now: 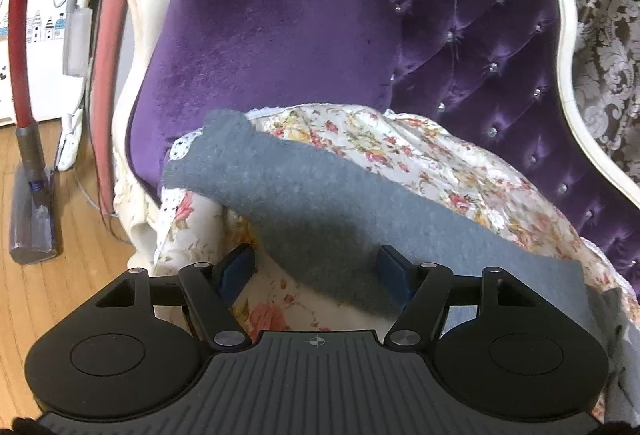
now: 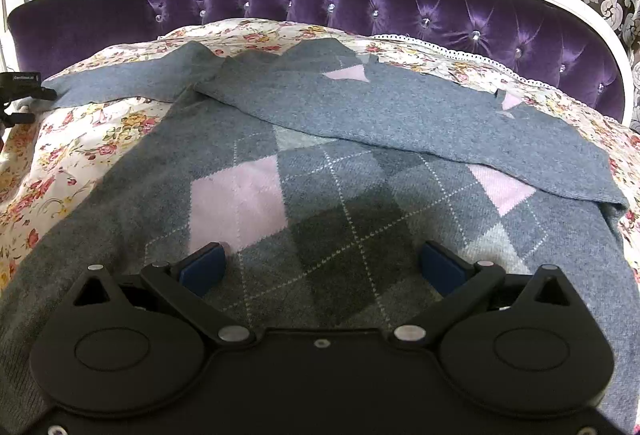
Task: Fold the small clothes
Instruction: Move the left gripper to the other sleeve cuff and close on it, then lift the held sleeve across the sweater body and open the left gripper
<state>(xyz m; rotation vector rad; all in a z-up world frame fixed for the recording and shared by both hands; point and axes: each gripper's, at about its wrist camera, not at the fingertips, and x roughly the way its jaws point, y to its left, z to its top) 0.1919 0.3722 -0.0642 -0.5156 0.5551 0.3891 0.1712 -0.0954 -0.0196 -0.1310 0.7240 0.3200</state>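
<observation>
A grey argyle sweater [image 2: 320,195] with pale pink diamonds lies spread on a floral cloth [image 2: 80,155] over a purple sofa. Its right sleeve [image 2: 400,107] is folded across the chest; the left sleeve [image 2: 128,79] stretches out to the left. In the left wrist view that sleeve [image 1: 320,203] runs diagonally, its cuff at the upper left. My left gripper [image 1: 316,263] is open just above the sleeve, one finger on each side. My right gripper [image 2: 324,263] is open, hovering low over the sweater's body. The left gripper's edge shows in the right wrist view [image 2: 24,83].
The tufted purple sofa back [image 2: 360,3] with a white frame rises behind. A purple cushion [image 1: 260,35] stands at the sofa's left end. A red vacuum cleaner [image 1: 28,115] stands on the wooden floor [image 1: 60,295] to the left.
</observation>
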